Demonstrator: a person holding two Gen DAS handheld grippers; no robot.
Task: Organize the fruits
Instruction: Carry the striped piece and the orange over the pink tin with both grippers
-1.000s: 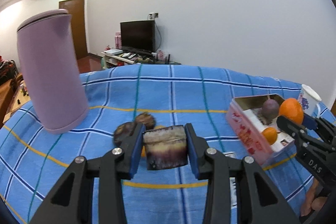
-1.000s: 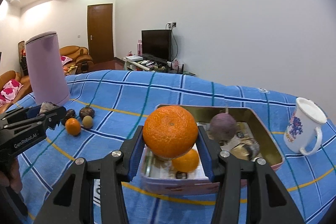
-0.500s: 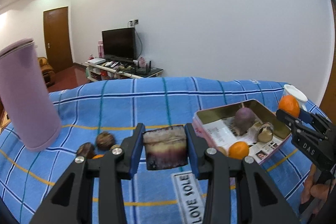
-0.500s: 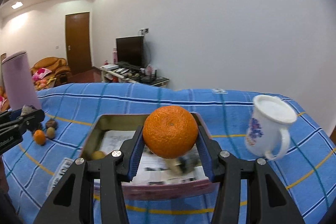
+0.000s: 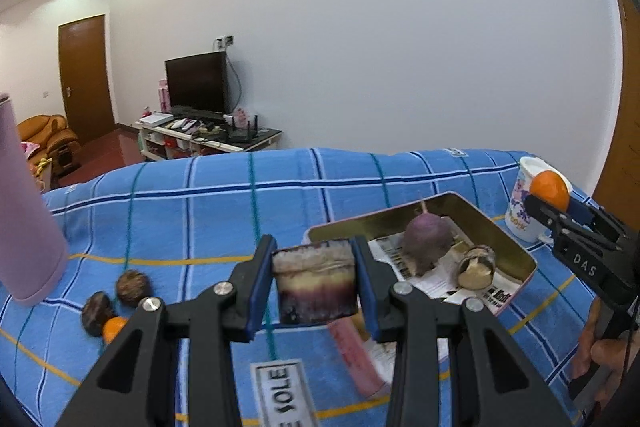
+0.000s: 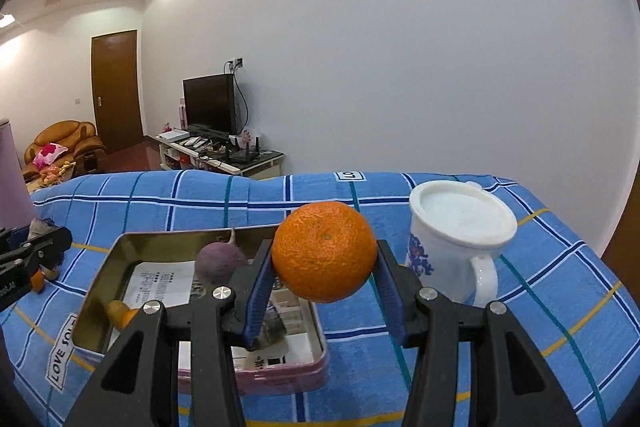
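Note:
My left gripper (image 5: 316, 285) is shut on a purple-and-cream cut fruit chunk (image 5: 315, 283) held above the blue checked cloth, just left of the pink tin box (image 5: 516, 251). My right gripper (image 6: 325, 267) is shut on a large orange (image 6: 325, 251) held over the right end of the box (image 6: 100, 291), beside the mug. In the box lie a purple round fruit (image 5: 427, 241), a cut brown fruit (image 5: 476, 265) and a small orange fruit (image 6: 122, 315). Two dark round fruits (image 5: 132, 287) and a small orange one (image 5: 113, 327) lie on the cloth at left.
A tall lilac jug (image 5: 24, 219) stands at the far left. A white flowered mug (image 6: 460, 239) stands right of the box. The right gripper with its orange shows at the right edge of the left wrist view (image 5: 550, 189). Printed paper lines the box.
Both grippers swung right with their fruit still held. The left one moved from the loose fruits toward the box; the right one moved to the box's right end near the mug.

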